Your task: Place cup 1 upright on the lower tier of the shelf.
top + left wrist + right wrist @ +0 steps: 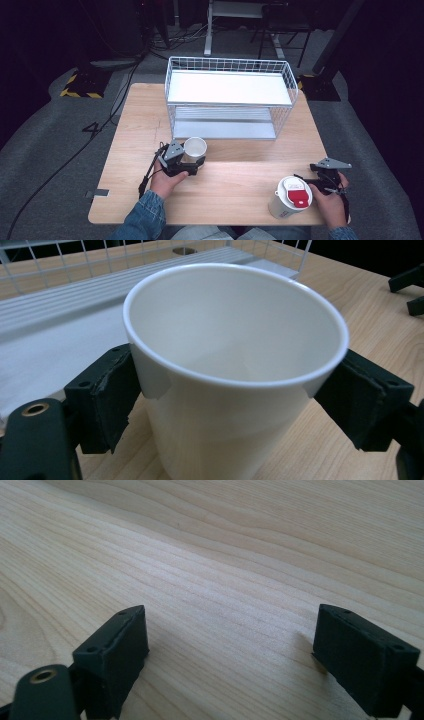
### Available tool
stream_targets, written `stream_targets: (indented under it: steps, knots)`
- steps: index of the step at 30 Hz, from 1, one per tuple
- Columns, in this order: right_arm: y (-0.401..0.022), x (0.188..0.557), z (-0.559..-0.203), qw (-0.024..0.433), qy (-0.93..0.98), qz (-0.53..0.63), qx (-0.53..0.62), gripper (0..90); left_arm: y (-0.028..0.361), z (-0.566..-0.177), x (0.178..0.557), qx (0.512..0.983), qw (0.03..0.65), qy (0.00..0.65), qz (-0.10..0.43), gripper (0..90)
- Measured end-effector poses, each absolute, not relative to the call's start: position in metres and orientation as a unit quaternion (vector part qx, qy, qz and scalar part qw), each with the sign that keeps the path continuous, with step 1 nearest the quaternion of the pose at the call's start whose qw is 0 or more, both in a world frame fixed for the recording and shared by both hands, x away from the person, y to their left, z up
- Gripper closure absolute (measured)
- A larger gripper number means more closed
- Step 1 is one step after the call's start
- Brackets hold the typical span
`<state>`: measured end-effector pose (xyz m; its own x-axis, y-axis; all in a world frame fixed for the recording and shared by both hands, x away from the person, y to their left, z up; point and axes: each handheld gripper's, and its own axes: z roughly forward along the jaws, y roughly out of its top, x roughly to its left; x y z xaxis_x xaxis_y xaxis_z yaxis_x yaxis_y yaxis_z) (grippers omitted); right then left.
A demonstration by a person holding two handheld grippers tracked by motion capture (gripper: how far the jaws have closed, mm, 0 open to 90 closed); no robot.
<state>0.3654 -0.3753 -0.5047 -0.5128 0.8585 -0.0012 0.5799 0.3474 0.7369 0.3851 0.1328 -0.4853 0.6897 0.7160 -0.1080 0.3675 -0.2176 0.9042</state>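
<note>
A white paper cup (195,147) is upright near the table's middle, just in front of the wire rack. My left gripper (194,156) is shut on it. In the left gripper view both black pads (107,397) press on the cup (235,340) just under its rim, and the cup is empty inside. My right gripper (312,182) is at the table's front right, beside a white lidded cup with a red flap (291,197). In the right gripper view my right gripper (232,655) is open over bare wood, with nothing between the jaws.
A white wire rack (229,65) with two white shelves stands at the back of the wooden table (240,175). Its lower shelf (60,305) lies just behind the held cup. Dark floor with cables surrounds the table.
</note>
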Motion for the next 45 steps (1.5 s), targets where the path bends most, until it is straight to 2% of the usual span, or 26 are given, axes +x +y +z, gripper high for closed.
stream_targets:
  steps: [13, 15, 17, 31, 45]
  knots:
    - [-0.375, 0.365, -0.505, 0.199, 0.796, 0.350, 0.452, 14.5, 0.128, -0.492, 0.389, 0.781, 0.484, 0.354, 0.174, 16.2]
    - [-0.375, 0.365, -0.505, 0.199, 0.796, 0.350, 0.452, 14.5, 0.128, -0.492, 0.389, 0.784, 0.481, 0.350, 0.179, 21.0]
    - [-0.375, 0.365, -0.505, 0.199, 0.796, 0.350, 0.452, 14.6, 0.127, -0.492, 0.388, 0.784, 0.478, 0.353, 0.180, 21.8]
    - [-0.375, 0.365, -0.505, 0.199, 0.796, 0.350, 0.452, 14.5, 0.128, -0.490, 0.387, 0.784, 0.477, 0.359, 0.173, 22.1]
    - [-0.375, 0.365, -0.505, 0.199, 0.796, 0.349, 0.452, 14.6, 0.119, -0.460, 0.377, 0.775, 0.500, 0.347, 0.172, 22.0]
